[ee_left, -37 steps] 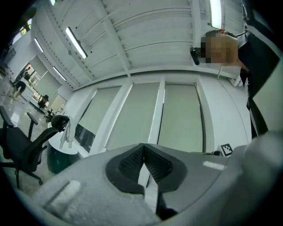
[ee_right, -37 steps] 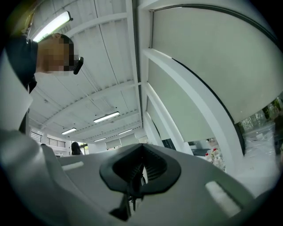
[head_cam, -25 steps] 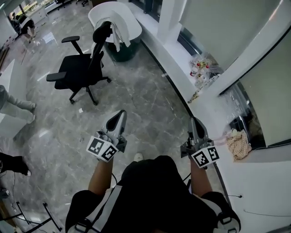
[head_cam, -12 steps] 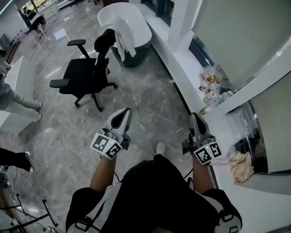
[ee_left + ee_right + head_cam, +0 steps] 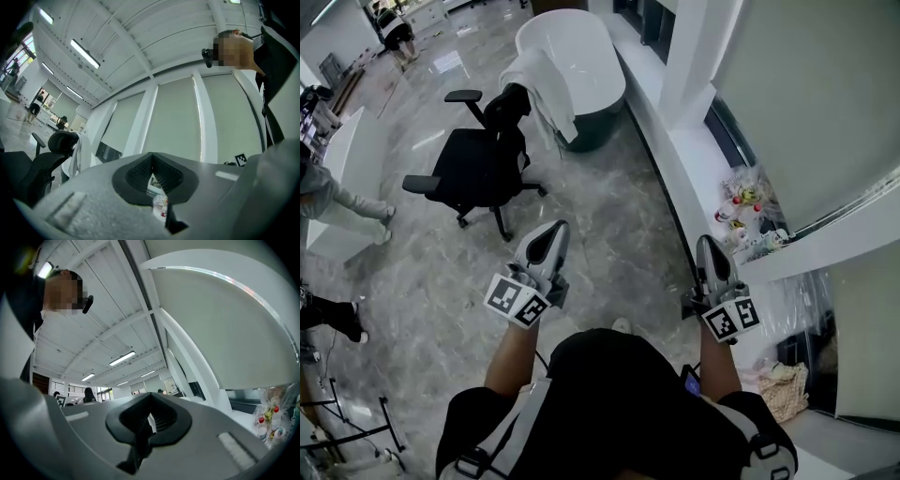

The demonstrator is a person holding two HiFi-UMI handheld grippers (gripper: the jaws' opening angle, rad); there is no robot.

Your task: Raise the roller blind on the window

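**Blind lies off to the right, nearest the right hand**

Head view: The person stands on the marble floor (image 5: 609,216) beside a long white window sill (image 5: 689,169). The left gripper (image 5: 549,234) and the right gripper (image 5: 711,251) both point ahead, along the sill and not toward it. The roller blind (image 5: 806,94) hangs over the window at the right of the picture, its bottom rail (image 5: 853,202) running roughly parallel to the way the grippers point. The right gripper is just beside the sill; the left gripper is well apart from it, out over open floor. An office chair (image 5: 483,159) and a bathtub (image 5: 572,52) stand farther ahead. No cord or chain can be made out.

Left gripper view: The ribbed fingers (image 5: 138,173) are pressed together with nothing between them. Blinds cover the windows ahead (image 5: 173,126), well out of reach.

Right gripper view: Its fingers (image 5: 164,418) are likewise together and empty. The blind (image 5: 225,333) fills the upper right, close by, with wrapped bottles (image 5: 269,420) on the sill beneath it.

The next move probably calls for a turn to the right, led by the right hand.
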